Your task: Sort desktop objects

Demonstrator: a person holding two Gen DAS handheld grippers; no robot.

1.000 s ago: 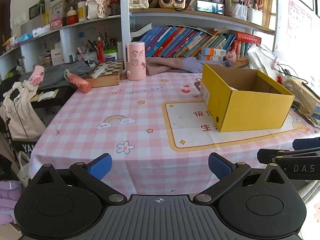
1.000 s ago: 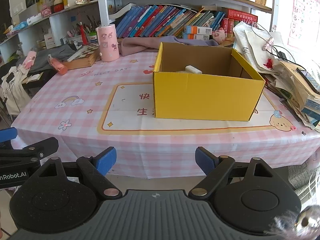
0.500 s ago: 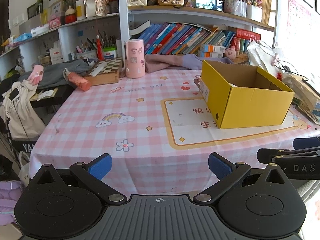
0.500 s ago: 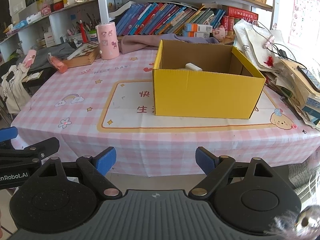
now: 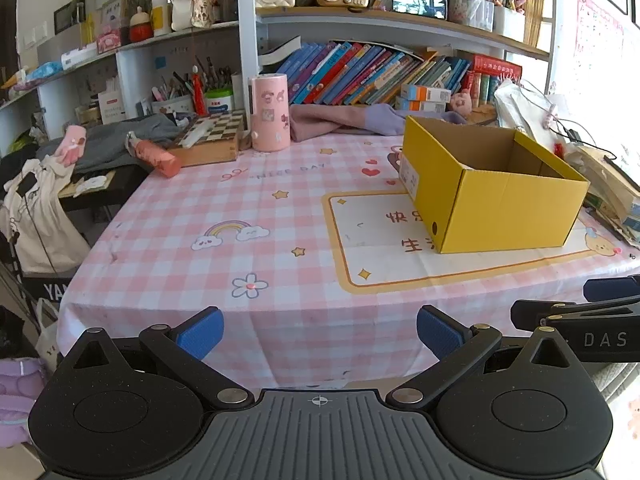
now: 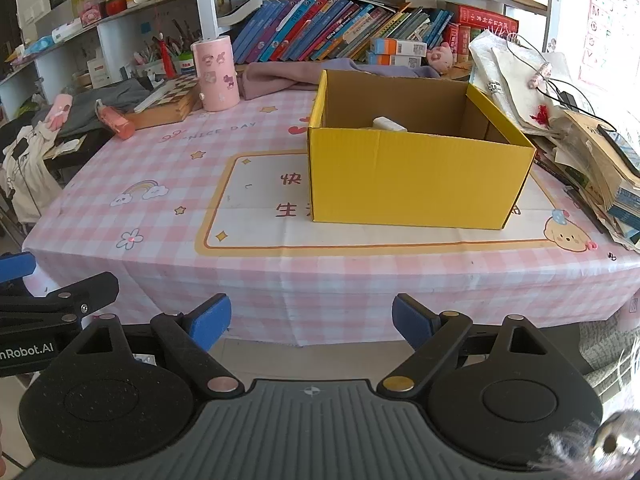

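An open yellow cardboard box [image 5: 496,196] stands on the right of the pink checked tablecloth [image 5: 224,216]; it also shows in the right wrist view [image 6: 416,180]. A small white object [image 6: 389,124] lies inside it. My left gripper [image 5: 319,330] is open and empty, held in front of the table's near edge. My right gripper [image 6: 311,322] is open and empty, also in front of the near edge. A pink cylinder cup [image 5: 269,112], a chessboard box [image 5: 212,136] and a pink-orange bottle [image 5: 154,155] sit at the back left.
A bookshelf [image 5: 360,72] with books runs behind the table. Purple cloth [image 5: 340,122] lies at the back. Stacked books and papers [image 6: 592,152] crowd the right edge. A side desk with clothes [image 5: 100,148] stands left. The right gripper's body [image 5: 580,328] shows at the left view's right edge.
Both grippers have drawn back slightly from the table, so the table's front edge and more of the hanging cloth show. Both stay open and empty.
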